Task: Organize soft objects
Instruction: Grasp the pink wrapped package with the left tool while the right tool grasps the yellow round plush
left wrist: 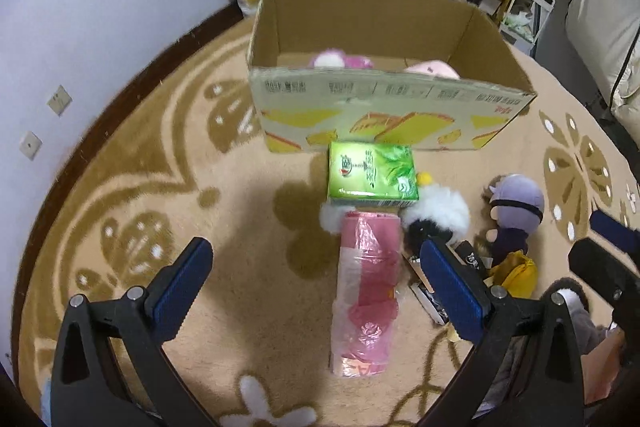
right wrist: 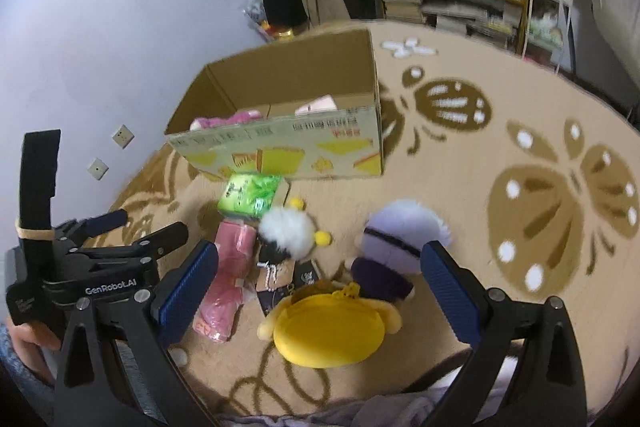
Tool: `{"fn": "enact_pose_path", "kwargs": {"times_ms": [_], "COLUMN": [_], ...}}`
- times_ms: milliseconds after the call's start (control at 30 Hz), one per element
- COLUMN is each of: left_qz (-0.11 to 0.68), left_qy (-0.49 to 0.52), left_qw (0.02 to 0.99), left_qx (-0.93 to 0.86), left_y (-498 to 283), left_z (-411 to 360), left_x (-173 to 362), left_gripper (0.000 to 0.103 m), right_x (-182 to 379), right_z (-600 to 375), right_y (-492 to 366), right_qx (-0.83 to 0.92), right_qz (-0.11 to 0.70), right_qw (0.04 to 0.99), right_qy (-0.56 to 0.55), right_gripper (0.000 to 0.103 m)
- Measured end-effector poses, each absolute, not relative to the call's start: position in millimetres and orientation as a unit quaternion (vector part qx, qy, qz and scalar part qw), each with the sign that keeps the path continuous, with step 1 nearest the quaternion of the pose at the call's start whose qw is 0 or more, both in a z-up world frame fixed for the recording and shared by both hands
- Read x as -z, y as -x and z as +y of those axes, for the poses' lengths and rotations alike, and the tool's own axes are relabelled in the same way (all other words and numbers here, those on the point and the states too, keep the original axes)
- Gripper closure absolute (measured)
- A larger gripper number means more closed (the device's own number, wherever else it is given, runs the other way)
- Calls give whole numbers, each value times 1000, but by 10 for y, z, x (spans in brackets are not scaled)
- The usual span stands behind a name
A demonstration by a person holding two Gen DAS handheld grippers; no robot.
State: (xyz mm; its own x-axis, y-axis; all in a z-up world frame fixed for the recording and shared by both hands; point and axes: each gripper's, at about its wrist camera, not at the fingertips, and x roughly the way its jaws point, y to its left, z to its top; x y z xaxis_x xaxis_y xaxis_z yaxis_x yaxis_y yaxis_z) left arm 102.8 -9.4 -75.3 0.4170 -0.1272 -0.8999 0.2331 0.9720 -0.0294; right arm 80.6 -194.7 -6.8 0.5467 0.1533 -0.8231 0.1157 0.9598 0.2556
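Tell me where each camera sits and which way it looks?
Left wrist: on the left hand-held gripper, facing the cardboard box and pink roll; its own open fingers show.
Right wrist: on the right hand-held gripper, above the yellow plush; its open fingers and the left one show.
Shared: box, green packet, purple doll.

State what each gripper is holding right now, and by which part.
Nothing is held. The left gripper is open above the pink roll on the rug, and the right gripper is open over the yellow plush, touching neither.
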Motion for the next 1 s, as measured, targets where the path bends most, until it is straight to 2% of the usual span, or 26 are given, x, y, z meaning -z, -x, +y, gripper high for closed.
{"fn": "enact_pose_path", "kwargs": {"times_ms": [267,533,900,933,1000], "left_qz": [562,593,614,615,617], "left_qy": [-71,-72,-97,-98,-98], "left_qw": [817,794,777,776,773], "left_qx": [108,113,101,102,104], "left_y": [-1101,-1139,-1223,-1226,-1224], "left_z": [-208,-262,-338,-344,-364], "left_x": [999,1225,1465,1475,1505], "left_gripper": [0,1,1,1,1], "right_x": [407,627,844,852,884], "right_z": [-2015,-2019,-1998,-1990,-1979], "right_y": [-901,-940,-968,-972,-986], "right_qx": [-10,-3,11,11,9], "right_qz": [515,552,591,593,598], "right_qw": [837,811,784,783,779], "right_qy": [-183,-192,-187,-187,-189], "right_gripper": [0,8,9,13,14]}}
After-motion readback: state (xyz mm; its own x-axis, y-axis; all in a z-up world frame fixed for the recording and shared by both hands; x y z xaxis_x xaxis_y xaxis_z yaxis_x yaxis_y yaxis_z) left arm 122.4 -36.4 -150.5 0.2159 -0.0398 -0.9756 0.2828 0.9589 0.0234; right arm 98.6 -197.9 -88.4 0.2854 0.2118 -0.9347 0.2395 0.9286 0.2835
